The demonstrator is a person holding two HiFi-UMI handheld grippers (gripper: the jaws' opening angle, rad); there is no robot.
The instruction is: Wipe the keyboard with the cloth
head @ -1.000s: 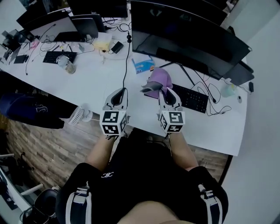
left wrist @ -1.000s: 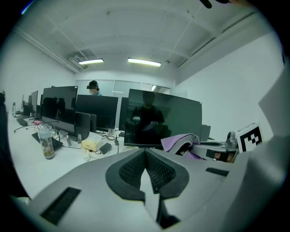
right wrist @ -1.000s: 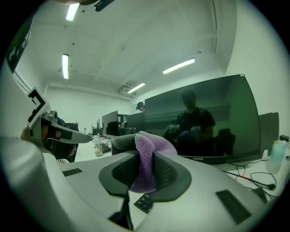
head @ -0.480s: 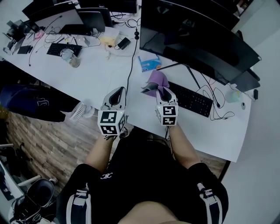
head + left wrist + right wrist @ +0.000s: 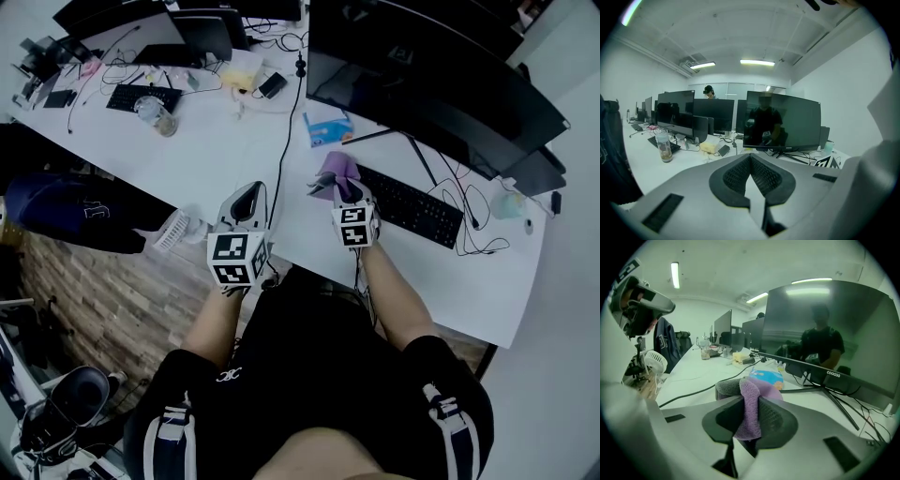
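Observation:
A purple and grey cloth [image 5: 331,174] hangs from my right gripper [image 5: 343,190], which is shut on it just left of the black keyboard [image 5: 411,205] on the white desk [image 5: 216,155]. In the right gripper view the cloth [image 5: 752,404] is pinched between the dark pads. My left gripper [image 5: 247,202] hovers over the desk's near edge, left of a black cable [image 5: 284,141]. Its jaws [image 5: 750,174] are shut with nothing between them. The keyboard does not show in either gripper view.
A large dark monitor [image 5: 441,80] stands behind the keyboard, a blue packet [image 5: 328,127] beside its foot. A small white fan [image 5: 172,232] sits at the desk's near left edge. A bottle [image 5: 153,114], a second keyboard [image 5: 143,96] and cables crowd the far left.
My right gripper has carried the cloth slightly forward and up the picture, closer to the keyboard's left end. The head view has shifted; the left gripper stays about where it was.

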